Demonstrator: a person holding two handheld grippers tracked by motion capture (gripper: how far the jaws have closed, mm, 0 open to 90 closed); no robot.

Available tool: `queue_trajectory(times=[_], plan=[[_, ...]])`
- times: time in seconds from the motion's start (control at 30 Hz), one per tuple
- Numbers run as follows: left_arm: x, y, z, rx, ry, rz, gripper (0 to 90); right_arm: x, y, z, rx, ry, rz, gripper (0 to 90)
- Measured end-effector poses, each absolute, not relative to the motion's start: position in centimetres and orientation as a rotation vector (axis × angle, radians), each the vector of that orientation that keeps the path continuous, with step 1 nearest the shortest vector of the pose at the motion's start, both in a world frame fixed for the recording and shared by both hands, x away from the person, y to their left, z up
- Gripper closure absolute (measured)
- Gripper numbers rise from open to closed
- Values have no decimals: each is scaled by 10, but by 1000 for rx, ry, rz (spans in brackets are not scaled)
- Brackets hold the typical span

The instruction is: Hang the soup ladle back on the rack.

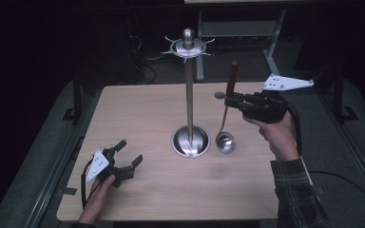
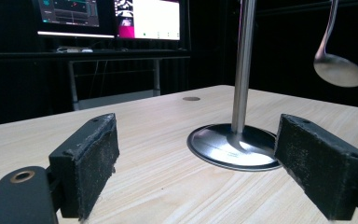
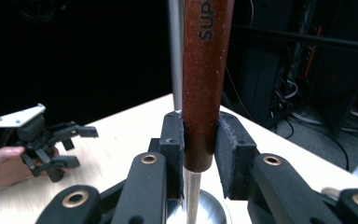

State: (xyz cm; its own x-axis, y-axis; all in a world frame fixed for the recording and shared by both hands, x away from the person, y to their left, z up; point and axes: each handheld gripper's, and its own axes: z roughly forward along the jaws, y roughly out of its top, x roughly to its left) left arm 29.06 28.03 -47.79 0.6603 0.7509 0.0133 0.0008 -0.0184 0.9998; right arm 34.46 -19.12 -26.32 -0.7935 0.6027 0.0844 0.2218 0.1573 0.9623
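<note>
The right gripper (image 1: 231, 99) is held above the right half of the wooden bench (image 1: 142, 114), its fingers (image 3: 172, 140) clamped on the reddish-brown handle of a ladle (image 1: 226, 114). The ladle hangs upright from that grip: the handle sticks up above the fingers, the thin steel shaft runs down from them, and the round bowl sits at the bottom, just right of the stand's base; whether the bowl touches the bench cannot be told from the high view. In the right gripper view the handle (image 3: 205, 79) stands straight between the two pads, which press on it from both sides close to its lower end, with the bare metal shaft leaving below.

A steel utensil stand (image 1: 189, 95) rises from the middle of the bench, a tall pole on a round domed base, topped by a disc with short hooks and a knob.

The left gripper (image 1: 129, 156) rests at the near left of the bench, held by the person's hand (image 1: 97, 194). Its fingers (image 2: 91, 163) are wide apart with nothing between them, pointing toward the stand's base (image 2: 235, 147). In the left gripper view the ladle's bowl (image 2: 340, 70) hangs at the upper right, well beyond the pole.
</note>
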Motion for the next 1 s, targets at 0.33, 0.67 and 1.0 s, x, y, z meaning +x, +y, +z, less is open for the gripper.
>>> queue_trajectory(times=[0.33, 0.67, 1.0], plan=[[291, 280, -478, 1483, 659, 671, 131, 348, -173, -239, 722, 2140, 1680, 731], [291, 280, -478, 1482, 658, 671, 131, 356, -162, -232, 704, 2156, 1671, 731], [290, 280, -478, 1483, 657, 672, 131, 362, -157, -231, 703, 2165, 1657, 731]])
